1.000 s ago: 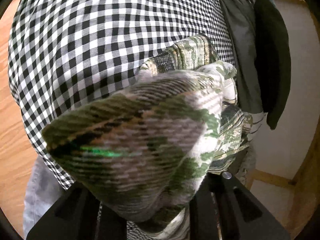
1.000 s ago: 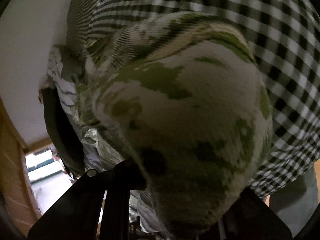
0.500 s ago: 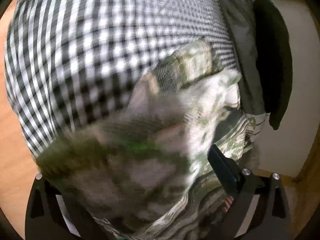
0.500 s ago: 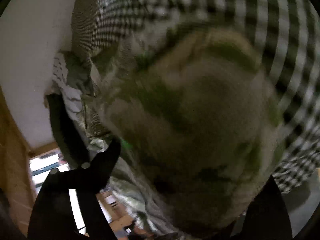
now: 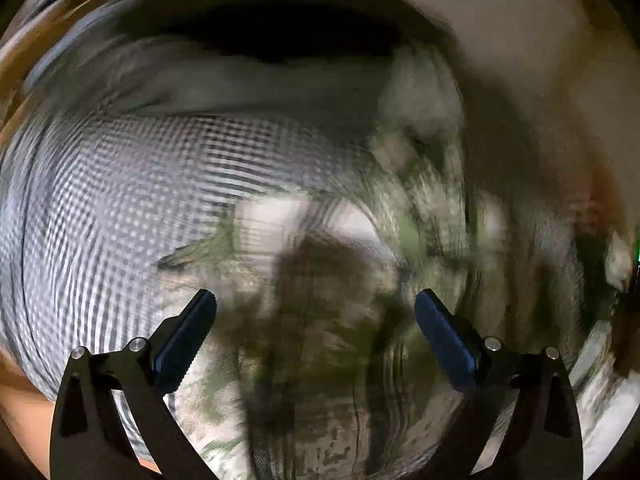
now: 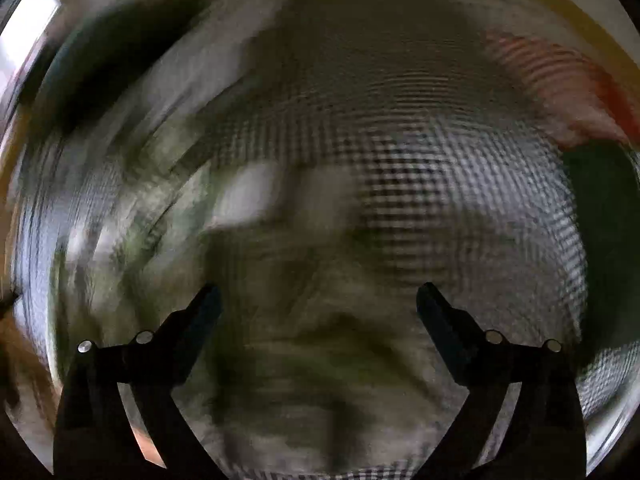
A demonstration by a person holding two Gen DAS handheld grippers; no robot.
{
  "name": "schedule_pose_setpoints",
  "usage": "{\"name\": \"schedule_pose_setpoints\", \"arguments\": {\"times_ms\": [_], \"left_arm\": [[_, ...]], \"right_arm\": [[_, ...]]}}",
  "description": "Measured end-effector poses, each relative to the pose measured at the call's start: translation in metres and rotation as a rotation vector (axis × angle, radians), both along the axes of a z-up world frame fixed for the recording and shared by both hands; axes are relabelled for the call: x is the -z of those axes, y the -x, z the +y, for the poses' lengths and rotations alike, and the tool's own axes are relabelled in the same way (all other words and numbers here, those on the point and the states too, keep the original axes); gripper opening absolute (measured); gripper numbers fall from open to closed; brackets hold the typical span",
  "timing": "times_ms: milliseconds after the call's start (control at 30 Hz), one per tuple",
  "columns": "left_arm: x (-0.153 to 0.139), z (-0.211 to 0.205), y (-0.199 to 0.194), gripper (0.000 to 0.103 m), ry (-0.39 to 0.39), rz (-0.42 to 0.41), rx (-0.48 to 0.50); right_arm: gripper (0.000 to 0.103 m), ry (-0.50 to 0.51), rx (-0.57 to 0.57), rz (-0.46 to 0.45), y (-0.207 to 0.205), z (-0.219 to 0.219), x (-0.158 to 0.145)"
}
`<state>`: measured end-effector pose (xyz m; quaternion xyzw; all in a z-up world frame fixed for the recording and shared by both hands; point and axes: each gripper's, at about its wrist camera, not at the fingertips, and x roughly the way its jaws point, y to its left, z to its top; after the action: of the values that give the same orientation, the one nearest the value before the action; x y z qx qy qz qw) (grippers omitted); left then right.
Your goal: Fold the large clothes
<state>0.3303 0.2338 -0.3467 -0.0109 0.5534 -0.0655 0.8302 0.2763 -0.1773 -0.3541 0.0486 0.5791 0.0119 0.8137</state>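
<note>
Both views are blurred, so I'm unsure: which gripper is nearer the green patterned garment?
Neither clearly. The left gripper and right gripper each hang open above the green patterned garment, nothing between their jaws.

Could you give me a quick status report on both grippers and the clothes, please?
Left hand-held gripper open, empty; right hand-held gripper open, jaws just opened, nothing between them. Green patterned garment released, lying on checked garment. View blurred; no obstruction visible.

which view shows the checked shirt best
The left wrist view: the checked shirt fills its left half, with the squares still readable despite blur. The right wrist view shows it at centre and right, more smeared and darker.
</note>
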Motion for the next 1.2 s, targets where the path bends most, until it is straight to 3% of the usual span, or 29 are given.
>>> {"name": "schedule_pose_setpoints", "arguments": {"times_ms": [33,100,200,233,300,533,600,667,733,833,933,1100,1200], "left_arm": [[0.018,-0.033,-0.010,0.098,-0.097,0.039,0.062],[0.048,-0.062,-0.022,0.098,-0.140,0.104,0.077],[0.099,-0.066,-0.041,0.098,-0.156,0.247,-0.052],[0.116,-0.058,-0.046,0.098,-0.128,0.290,-0.107],[0.135,-0.050,-0.054,0.099,-0.101,0.324,-0.131],[0.143,-0.046,-0.086,0.099,-0.071,0.354,-0.212],[0.124,-0.044,-0.091,0.098,-0.067,0.298,-0.216],[0.109,-0.042,-0.091,0.098,-0.124,0.239,-0.204],[0.120,-0.039,-0.095,0.098,-0.155,0.270,-0.188],[0.140,-0.027,-0.106,0.098,-0.097,0.280,-0.222],[0.144,-0.024,-0.113,0.098,-0.091,0.236,-0.227],[0.128,-0.024,-0.150,0.098,-0.109,0.167,-0.208],[0.146,-0.018,-0.174,0.099,-0.099,0.259,-0.219]], "right_arm": [[0.097,0.027,-0.068,0.043,-0.010,0.023,0.009],[0.097,0.092,-0.169,0.167,-0.029,0.075,0.044],[0.097,0.092,-0.066,0.293,-0.056,0.086,0.085],[0.098,0.071,-0.012,0.333,-0.061,0.080,0.099],[0.100,0.059,0.014,0.373,-0.068,0.078,0.117],[0.101,0.031,0.083,0.414,-0.090,0.067,0.133],[0.100,0.027,0.079,0.376,-0.085,0.063,0.114],[0.100,0.085,0.057,0.347,-0.079,0.064,0.096],[0.100,0.080,0.021,0.375,-0.069,0.065,0.095],[0.100,0.090,-0.002,0.402,-0.058,0.066,0.112],[0.101,0.052,0.030,0.362,-0.062,0.057,0.123],[0.099,0.064,0.058,0.166,-0.089,0.039,0.070],[0.099,0.021,0.094,0.273,-0.114,0.028,0.097]]}}
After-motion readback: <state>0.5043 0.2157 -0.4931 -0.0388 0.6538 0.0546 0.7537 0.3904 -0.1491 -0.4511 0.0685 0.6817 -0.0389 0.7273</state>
